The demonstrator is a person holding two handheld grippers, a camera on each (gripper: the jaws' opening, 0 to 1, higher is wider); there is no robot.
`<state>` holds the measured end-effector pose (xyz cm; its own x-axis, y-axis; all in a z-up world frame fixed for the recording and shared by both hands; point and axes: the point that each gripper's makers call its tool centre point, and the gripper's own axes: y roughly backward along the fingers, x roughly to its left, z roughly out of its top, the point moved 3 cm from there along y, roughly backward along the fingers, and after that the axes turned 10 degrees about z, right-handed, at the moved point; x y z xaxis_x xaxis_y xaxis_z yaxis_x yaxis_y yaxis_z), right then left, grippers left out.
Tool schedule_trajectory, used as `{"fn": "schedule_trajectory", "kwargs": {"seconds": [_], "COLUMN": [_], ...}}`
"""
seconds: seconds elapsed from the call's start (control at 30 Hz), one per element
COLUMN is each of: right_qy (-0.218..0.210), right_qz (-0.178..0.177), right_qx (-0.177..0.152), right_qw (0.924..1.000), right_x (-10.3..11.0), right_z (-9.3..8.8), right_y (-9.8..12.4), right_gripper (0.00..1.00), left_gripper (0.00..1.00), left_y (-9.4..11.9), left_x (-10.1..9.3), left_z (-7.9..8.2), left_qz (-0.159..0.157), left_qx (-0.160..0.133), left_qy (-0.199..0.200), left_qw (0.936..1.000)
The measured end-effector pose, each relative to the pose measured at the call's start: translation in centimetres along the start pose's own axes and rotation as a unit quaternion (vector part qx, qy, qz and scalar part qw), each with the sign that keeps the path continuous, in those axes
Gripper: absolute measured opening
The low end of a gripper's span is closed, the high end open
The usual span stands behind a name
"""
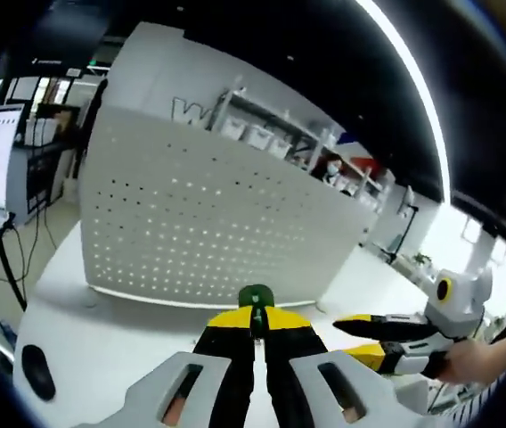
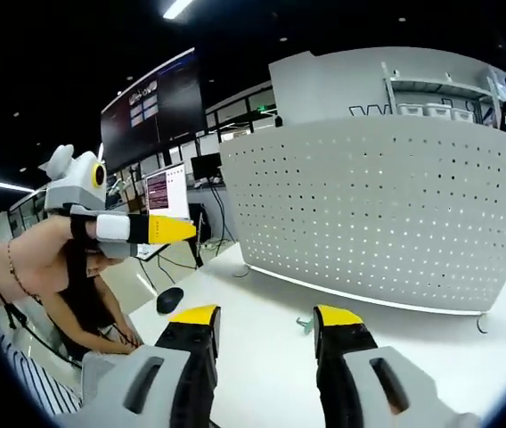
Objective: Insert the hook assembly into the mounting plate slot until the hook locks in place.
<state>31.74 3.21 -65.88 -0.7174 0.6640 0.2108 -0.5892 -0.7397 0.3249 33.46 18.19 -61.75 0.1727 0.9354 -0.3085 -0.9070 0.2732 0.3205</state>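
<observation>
Worktop [image 1: 128, 348] surface, white and bare over most of its spread, fills the lower half of both views; in the left gripper view its left edge falls away to floor and cables, and a dark oval object [image 1: 37, 371] lies near that edge, too blurred to name. A large curved perforated panel [image 2: 387, 209] stands upright on the worktop across the centre and right of the right gripper view, its base resting on the surface with a small foot at lower right; open worktop lies in front of it. In the left gripper view the same panel takes the centre. A dark wall screen [image 2: 150, 107] hangs at upper left of the right gripper view.

The left gripper [image 1: 258, 323] has its jaws drawn together on a small green hook piece [image 1: 257, 297], mostly hidden between the yellow tips. The right gripper [image 2: 266, 321] holds its jaws well apart, nothing between them; a small teal piece [image 2: 306, 325] lies on the worktop just beyond, hard to make out.
</observation>
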Motion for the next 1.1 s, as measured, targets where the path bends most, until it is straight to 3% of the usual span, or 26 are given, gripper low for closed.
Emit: {"fn": "schedule_trajectory", "kwargs": {"seconds": [0.33, 0.5, 0.8, 1.1], "right_qy": [-0.008, -0.018, -0.027, -0.034], "right_qz": [-0.034, -0.053, -0.083, -0.085], "right_qx": [0.021, 0.027, 0.039, 0.05], "right_qw": [0.9992, 0.9981, 0.9954, 0.9946], "right_x": [-1.1, -1.8, -2.6, -2.4], "right_z": [-1.9, -2.8, -4.4, -5.3], "right_y": [1.7, 2.8, 4.3, 4.7], "right_gripper": [0.46, 0.5, 0.63, 0.65], "left_gripper": [0.01, 0.01, 0.01, 0.01], "left_y": [-0.6, -1.1, -1.7, -2.1], "left_x": [1.1, 1.4, 1.9, 2.6], "left_z": [0.3, 0.6, 1.8, 2.7], "left_qz": [0.032, 0.053, 0.069, 0.085], "left_qx": [-0.029, -0.046, -0.075, -0.103], "left_qy": [-0.026, -0.06, -0.066, -0.078], "left_qw": [0.9987, 0.9957, 0.9926, 0.9879]}}
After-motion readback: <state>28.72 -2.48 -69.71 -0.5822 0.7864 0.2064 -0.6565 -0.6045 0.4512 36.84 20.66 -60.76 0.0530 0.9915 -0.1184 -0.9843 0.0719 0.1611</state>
